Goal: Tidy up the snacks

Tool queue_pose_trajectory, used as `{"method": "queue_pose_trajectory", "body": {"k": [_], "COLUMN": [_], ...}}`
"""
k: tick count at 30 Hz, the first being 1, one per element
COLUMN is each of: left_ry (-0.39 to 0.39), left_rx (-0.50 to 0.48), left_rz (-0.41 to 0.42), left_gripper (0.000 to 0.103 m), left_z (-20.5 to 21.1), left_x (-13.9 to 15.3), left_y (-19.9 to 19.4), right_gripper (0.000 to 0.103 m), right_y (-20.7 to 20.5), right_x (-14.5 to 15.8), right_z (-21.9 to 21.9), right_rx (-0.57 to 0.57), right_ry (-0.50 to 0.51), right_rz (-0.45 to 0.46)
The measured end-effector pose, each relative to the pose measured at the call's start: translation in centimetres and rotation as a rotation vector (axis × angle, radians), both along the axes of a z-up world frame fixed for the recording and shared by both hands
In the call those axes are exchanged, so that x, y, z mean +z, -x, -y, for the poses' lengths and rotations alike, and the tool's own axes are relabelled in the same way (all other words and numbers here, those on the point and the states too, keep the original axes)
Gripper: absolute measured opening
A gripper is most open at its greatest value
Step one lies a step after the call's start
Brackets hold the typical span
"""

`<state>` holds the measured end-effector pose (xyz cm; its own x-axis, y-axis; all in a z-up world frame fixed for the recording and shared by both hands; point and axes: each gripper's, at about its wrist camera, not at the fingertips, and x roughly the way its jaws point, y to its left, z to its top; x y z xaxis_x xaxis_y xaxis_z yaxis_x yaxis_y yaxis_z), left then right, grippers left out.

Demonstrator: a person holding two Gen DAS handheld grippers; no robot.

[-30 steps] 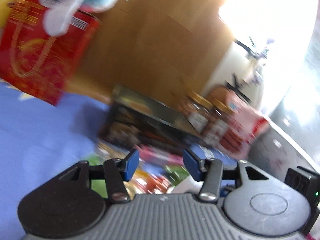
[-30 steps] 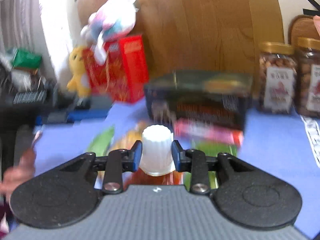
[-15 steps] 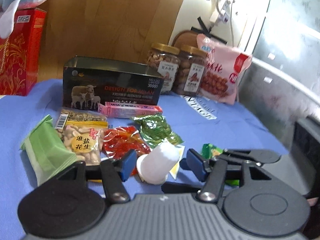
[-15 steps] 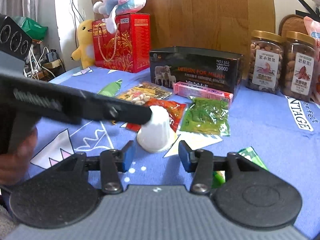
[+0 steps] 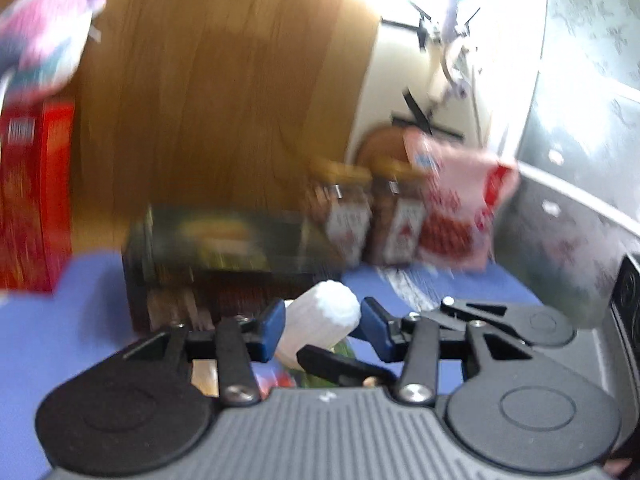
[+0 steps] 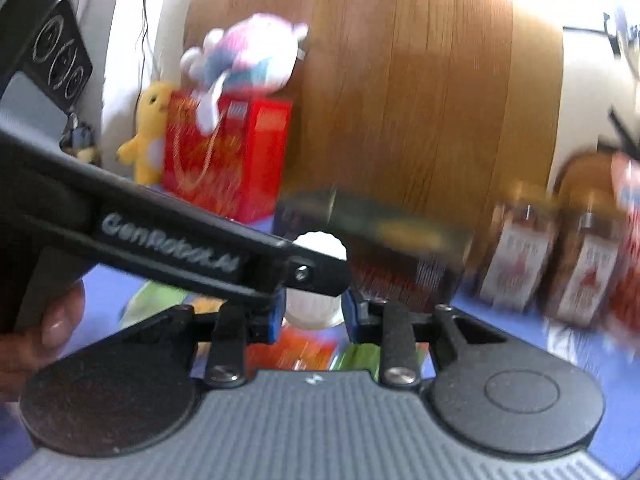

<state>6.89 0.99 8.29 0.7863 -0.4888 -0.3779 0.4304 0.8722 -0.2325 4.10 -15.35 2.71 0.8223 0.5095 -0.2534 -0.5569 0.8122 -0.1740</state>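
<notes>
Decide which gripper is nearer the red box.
Left. The left gripper reaches in from the red box's side; the right gripper sits further right, away from it. Both have just been closing their jaws, with the cup between them.

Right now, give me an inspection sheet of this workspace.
Surface: blue cloth, partly covered.
Job's things: white cup; dark box, two nut jars and a pink bag behind it.
Clutter: red gift box, plush toys.
Grippers: left gripper and right gripper have both just been closing; the fingers of both press the white cup.
Cables: thin wire on the wall.
Surroundings: wooden panel; views blurred.
</notes>
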Motion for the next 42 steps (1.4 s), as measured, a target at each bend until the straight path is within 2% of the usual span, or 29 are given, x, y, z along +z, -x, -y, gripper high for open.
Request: {"method": "queue_pose_trajectory", "body": {"k": [5, 10, 13, 14, 16, 18, 21, 24, 27, 29, 32, 35, 38, 42], "left_ry": [0.033, 0.048, 0.039, 0.036, 0.048, 0.083, 0.123, 0.175, 0.203, 0.177, 0.125, 0.092, 0.13, 0.081], "left_rx": [0.066, 0.132, 0.179, 0.199, 0.218, 0.228, 0.222, 0.181, 0.143, 0.136, 0.135, 0.164, 0.152, 0.151], "left_rz": [0.035, 0.008, -0.005, -0.01, -0.014, 0.0, -0.021, -0.131, -0.236, -0.259, -0.293, -0.338, -0.377, -0.339], "left_gripper": [0.042, 0.04, 0.041, 0.043, 0.043, 0.043, 0.045, 0.045, 0.045, 0.046, 0.065, 0.066, 0.064, 0.061], "left_z": [-0.4, -1.0, -1.4, -1.6, -2.2, -3.4, -4.6, -4.9, -4.1, -3.0, -1.5, -0.5, 0.0, 1.0], "left_x": [1.2, 0.3, -0.4, -0.5, -0.4, 0.0, 0.1, -1.2, -3.1, -4.0, -5.1, -6.3, -7.3, -7.2], "left_y": [-5.2, -9.1, -10.0, -10.1, -9.7, -8.3, -6.1, -5.5, -6.3, -6.8, -8.0, -9.3, -10.3, -9.4], "right_gripper": [0.033, 0.034, 0.037, 0.041, 0.046, 0.046, 0.045, 0.045, 0.041, 0.041, 0.042, 0.044, 0.047, 0.047], "right_y": [-5.2, -9.0, -9.6, -9.6, -8.8, -7.8, -7.3, -8.0, -8.1, -7.6, -8.1, -8.7, -9.6, -9.0], "right_x": [1.0, 0.4, 0.0, 0.1, 0.7, 1.3, 1.5, 0.2, -1.7, -2.5, -2.9, -2.6, -3.2, -3.0], "right_z": [-1.6, -3.2, -4.0, -4.0, -2.9, -0.6, 4.1, 9.1, 11.3, 10.8, 9.8, 8.6, 7.3, 7.4], "right_rx": [-0.04, -0.045, -0.033, -0.035, -0.03, -0.04, -0.076, -0.119, -0.154, -0.171, -0.148, -0.15, -0.131, -0.14], "right_ry": [-0.012, -0.02, -0.019, -0.015, -0.041, -0.094, -0.211, -0.376, -0.455, -0.409, -0.366, -0.324, -0.266, -0.253], "right_rz": [0.038, -0.02, -0.023, -0.024, -0.013, -0.025, -0.123, -0.335, -0.457, -0.469, -0.51, -0.51, -0.586, -0.541]}}
